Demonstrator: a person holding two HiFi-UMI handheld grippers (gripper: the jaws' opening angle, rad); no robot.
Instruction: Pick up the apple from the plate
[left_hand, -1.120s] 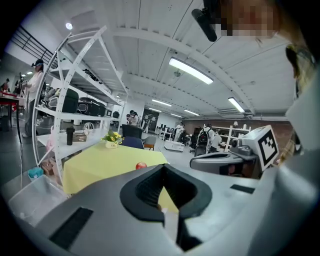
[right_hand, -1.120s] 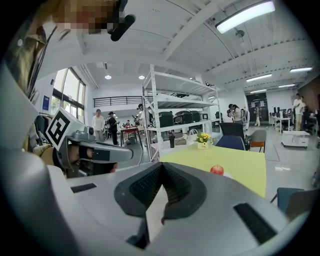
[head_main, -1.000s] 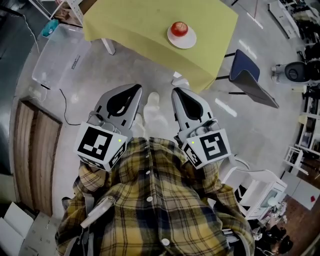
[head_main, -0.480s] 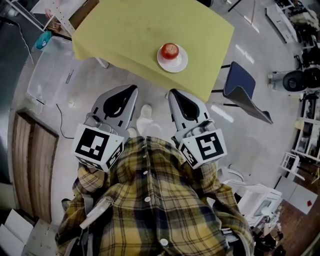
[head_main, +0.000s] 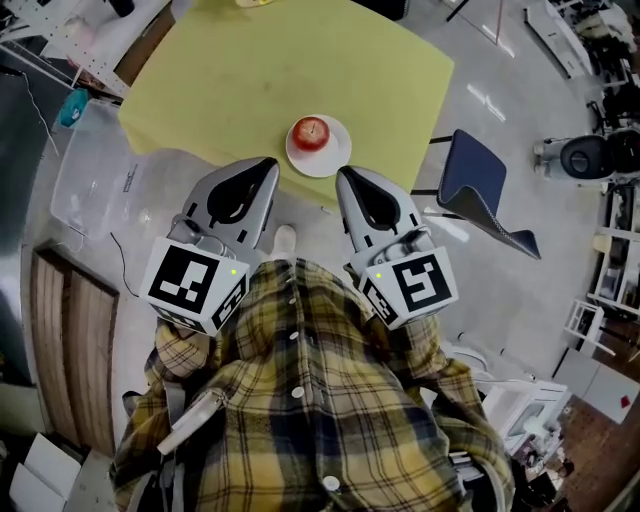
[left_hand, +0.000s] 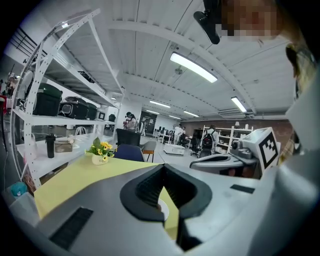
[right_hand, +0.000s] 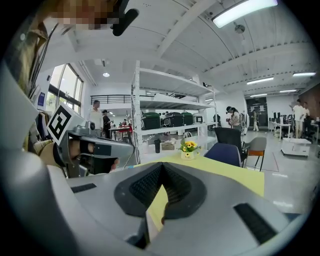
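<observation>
A red apple (head_main: 311, 131) sits on a small white plate (head_main: 332, 160) near the front edge of a yellow-green table (head_main: 240, 70). Both grippers are held side by side just short of that edge. The left gripper (head_main: 268, 166) is shut and empty, its tip to the left of the plate. The right gripper (head_main: 344, 176) is shut and empty too, its tip just below the plate's right side. In the left gripper view the shut jaws (left_hand: 163, 168) hide the apple; a sliver of plate (left_hand: 163, 210) shows through the gap below them. The right gripper view shows its shut jaws (right_hand: 162, 166) over the table.
A small pot of yellow flowers (left_hand: 100, 153) stands at the table's far end. A blue chair (head_main: 478, 188) is right of the table, a clear plastic box (head_main: 95, 165) on the floor to its left. White shelving (right_hand: 172, 120) and people stand beyond the table.
The table, plate and apple have come much closer to both grippers as the person walked forward. Both grippers stayed shut and side by side.
</observation>
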